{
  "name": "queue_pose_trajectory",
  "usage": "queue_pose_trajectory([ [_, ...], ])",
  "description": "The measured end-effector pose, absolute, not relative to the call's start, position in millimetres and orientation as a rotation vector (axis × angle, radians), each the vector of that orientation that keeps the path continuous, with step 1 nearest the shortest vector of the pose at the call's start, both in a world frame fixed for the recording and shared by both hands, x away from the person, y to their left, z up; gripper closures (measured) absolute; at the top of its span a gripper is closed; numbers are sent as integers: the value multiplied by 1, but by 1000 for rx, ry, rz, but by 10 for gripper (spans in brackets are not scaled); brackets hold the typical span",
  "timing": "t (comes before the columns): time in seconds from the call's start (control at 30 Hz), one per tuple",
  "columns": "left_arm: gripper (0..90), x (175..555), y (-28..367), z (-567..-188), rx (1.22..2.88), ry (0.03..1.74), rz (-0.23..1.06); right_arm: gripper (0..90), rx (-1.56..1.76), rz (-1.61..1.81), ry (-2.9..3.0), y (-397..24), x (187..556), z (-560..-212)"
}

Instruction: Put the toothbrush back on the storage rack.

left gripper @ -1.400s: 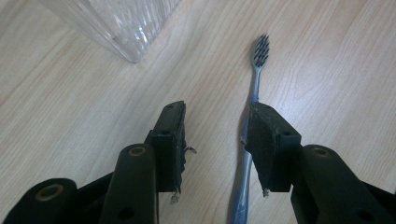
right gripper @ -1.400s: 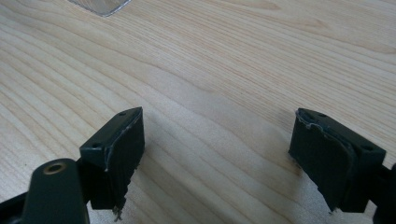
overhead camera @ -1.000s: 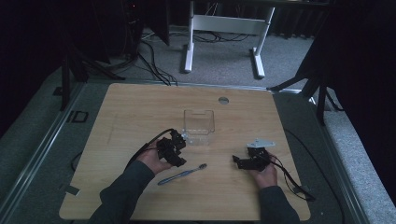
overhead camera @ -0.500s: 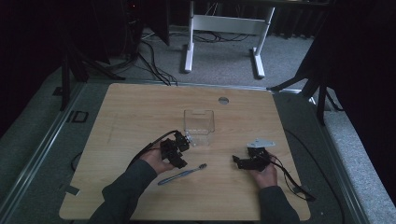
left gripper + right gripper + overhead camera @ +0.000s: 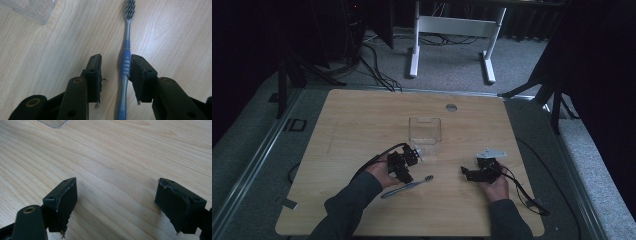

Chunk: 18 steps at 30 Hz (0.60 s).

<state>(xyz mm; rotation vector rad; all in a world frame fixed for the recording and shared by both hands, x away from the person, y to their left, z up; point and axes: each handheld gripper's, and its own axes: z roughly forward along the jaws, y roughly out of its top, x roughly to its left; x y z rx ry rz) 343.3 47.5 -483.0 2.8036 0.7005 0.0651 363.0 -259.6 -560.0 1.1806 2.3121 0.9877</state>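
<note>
Wooden table (image 5: 362,125): left tool (image 5: 113,75) closing around unlabelled toothbrush (image 5: 126,60); right tool (image 5: 116,205) apart.

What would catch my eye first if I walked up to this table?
Probably the blue and grey toothbrush lying on the wooden table, with the left gripper closing its black jaws around the handle. Just beyond stands a clear plastic box, and the right gripper waits wide open.
</note>
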Motion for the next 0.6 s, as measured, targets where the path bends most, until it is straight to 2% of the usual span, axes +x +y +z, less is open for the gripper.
queue_pose_trajectory([
  [0.6, 617, 344, 36, -494, 2879, 717, 11, 174, 1181, 988, 2312, -260, 363, -560],
])
